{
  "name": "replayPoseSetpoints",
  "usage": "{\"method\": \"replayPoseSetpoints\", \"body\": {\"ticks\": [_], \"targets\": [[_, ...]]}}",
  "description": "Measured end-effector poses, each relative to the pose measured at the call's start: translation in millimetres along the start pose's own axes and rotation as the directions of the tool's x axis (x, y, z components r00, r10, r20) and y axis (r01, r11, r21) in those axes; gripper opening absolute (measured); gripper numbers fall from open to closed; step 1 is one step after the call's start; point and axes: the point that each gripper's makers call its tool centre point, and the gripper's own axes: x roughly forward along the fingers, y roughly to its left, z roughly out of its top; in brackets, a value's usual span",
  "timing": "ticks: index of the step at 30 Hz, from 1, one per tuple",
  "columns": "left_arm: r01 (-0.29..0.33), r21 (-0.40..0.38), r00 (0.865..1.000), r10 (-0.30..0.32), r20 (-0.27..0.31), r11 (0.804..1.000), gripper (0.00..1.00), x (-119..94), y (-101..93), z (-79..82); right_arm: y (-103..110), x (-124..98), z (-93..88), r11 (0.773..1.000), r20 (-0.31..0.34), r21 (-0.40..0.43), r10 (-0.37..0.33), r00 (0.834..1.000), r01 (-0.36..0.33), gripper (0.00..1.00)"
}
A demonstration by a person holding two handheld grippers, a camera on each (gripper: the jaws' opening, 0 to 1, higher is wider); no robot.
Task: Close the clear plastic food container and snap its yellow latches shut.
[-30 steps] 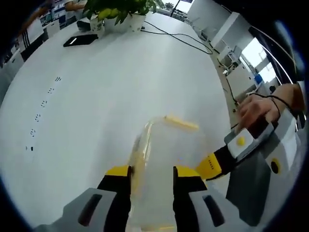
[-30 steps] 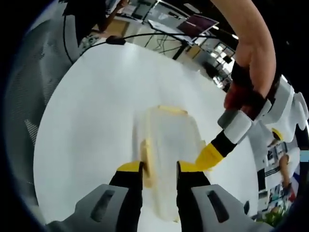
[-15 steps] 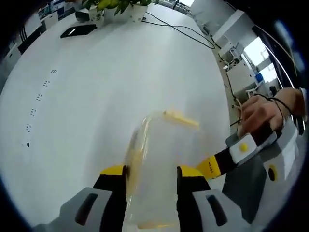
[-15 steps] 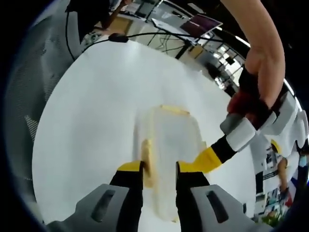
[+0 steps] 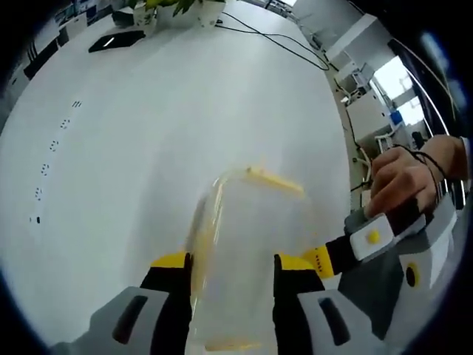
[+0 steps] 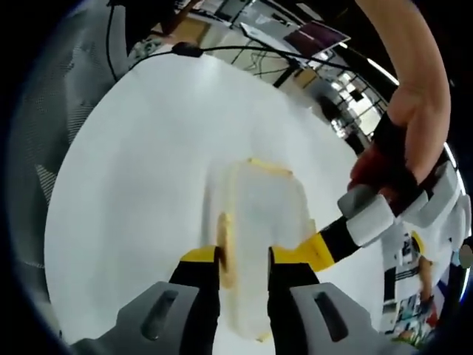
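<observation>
A clear plastic container [image 5: 259,222] with its lid on lies on the white table [image 5: 148,148]. One yellow latch [image 5: 273,180] sits on its far end and another [image 5: 198,237] along its left side. My left gripper [image 5: 233,262] stands over the near end, jaws apart with the container wall between them. My right gripper [image 5: 319,259] comes in from the right, its yellow tip against the container's side. In the right gripper view the container [image 6: 262,207] runs away from me. My right gripper [image 6: 242,257] has narrow jaws around the side latch [image 6: 222,244]. The left gripper [image 6: 321,248] touches the right side.
Potted plants [image 5: 177,7], a black flat device [image 5: 118,41] and a cable [image 5: 281,44] lie at the table's far end. The table edge drops off on the right. A hand [image 5: 403,177] holds the right gripper. A black plug on a cable [image 6: 185,50] lies far off.
My left gripper's jaws have spread a little wider around the container. The right gripper's jaws keep the same gap. The container has stayed put; both views shifted slightly.
</observation>
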Motion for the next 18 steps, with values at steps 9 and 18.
{"method": "replayPoseSetpoints", "body": {"ticks": [9, 18], "targets": [[0.018, 0.012, 0.998, -0.018, 0.053, 1.0, 0.39, -1.6, 3.2, 4.0, 1.6, 1.8, -1.2, 1.0, 0.001, 0.011, 0.007, 1.0, -0.007, 0.26], [-0.016, 0.019, 0.994, 0.014, 0.113, 1.0, 0.4, -6.3, 1.8, 4.0, 1.9, -4.2, -4.0, 0.996, -0.013, 0.091, 0.016, 1.0, -0.015, 0.28]]}}
